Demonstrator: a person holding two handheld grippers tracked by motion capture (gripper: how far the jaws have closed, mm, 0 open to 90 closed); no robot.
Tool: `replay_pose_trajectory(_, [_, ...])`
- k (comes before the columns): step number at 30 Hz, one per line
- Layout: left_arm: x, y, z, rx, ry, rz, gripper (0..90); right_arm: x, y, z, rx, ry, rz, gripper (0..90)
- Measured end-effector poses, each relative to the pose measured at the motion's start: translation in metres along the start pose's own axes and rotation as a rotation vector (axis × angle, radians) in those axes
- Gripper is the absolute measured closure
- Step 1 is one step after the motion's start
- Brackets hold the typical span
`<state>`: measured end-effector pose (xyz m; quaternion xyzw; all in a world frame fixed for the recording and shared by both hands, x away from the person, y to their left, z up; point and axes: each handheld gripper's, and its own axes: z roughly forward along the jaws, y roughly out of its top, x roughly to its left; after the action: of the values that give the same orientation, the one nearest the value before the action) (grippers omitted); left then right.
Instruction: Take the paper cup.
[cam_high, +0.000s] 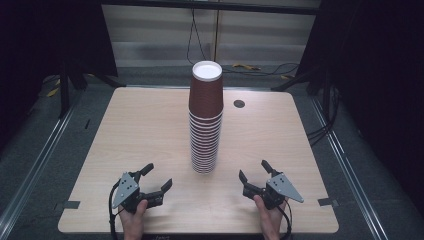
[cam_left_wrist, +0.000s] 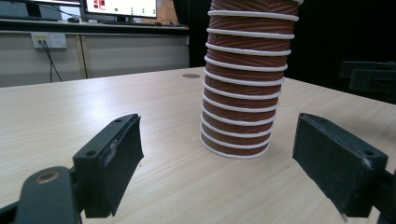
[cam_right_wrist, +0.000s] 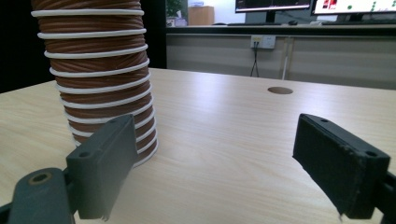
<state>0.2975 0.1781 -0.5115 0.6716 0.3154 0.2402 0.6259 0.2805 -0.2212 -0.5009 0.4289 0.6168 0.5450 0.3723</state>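
A tall stack of brown ribbed paper cups (cam_high: 205, 117) with white rims stands upside down on the middle of the wooden table (cam_high: 140, 130). My left gripper (cam_high: 157, 177) rests near the front edge, left of the stack, jaws wide open and empty. To the stack's right my right gripper (cam_high: 254, 171) is open too, holding nothing. The left gripper view shows the cup stack (cam_left_wrist: 245, 79) ahead between its jaws, slightly right. In the right gripper view the cup stack (cam_right_wrist: 100, 74) rises behind its left jaw.
A round cable hole (cam_high: 239, 104) sits in the table's far right part. Cables (cam_high: 260, 67) lie on the floor beyond the table. Dark stands and curtains flank both sides. Bare tabletop spreads left and right of the stack.
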Motion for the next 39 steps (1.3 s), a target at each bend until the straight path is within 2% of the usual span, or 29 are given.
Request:
replay_pose_trajectory(3, [0.0,0.0,0.0,-0.01,0.001,-0.004,15.6,-0.001,0.001,0.003,0.013,0.022,0.016,13.3])
replay_pose_trajectory(11, [-0.001,0.0,0.0,-0.005,-0.004,-0.005,15.6,0.0,0.006,0.005,0.053,0.059,0.008,14.6])
replay_pose_trajectory(17, [-0.001,0.0,0.001,-0.004,-0.005,-0.009,15.6,0.0,0.015,0.005,0.045,0.099,0.016,16.5])
replay_pose_trajectory(24, [0.0,0.0,0.0,0.0,-0.004,-0.002,15.6,0.001,0.029,0.006,0.046,0.13,-0.005,19.5])
replay_pose_trajectory(28, [0.0,0.0,0.0,-0.003,-0.002,0.0,15.6,-0.001,0.037,0.009,0.064,0.174,0.014,20.6])
replay_pose_trajectory(34, [-0.001,0.0,0.001,-0.002,-0.008,-0.007,15.9,0.003,0.052,0.013,0.075,0.233,0.003,20.0])
replay_pose_trajectory(36, [0.0,0.0,0.001,-0.001,-0.01,-0.008,15.9,0.002,0.057,0.016,0.071,0.266,0.008,20.0])
replay_pose_trajectory(39, [0.0,0.0,0.0,0.001,-0.008,-0.001,15.9,0.003,0.065,0.018,0.074,0.288,0.013,19.2])
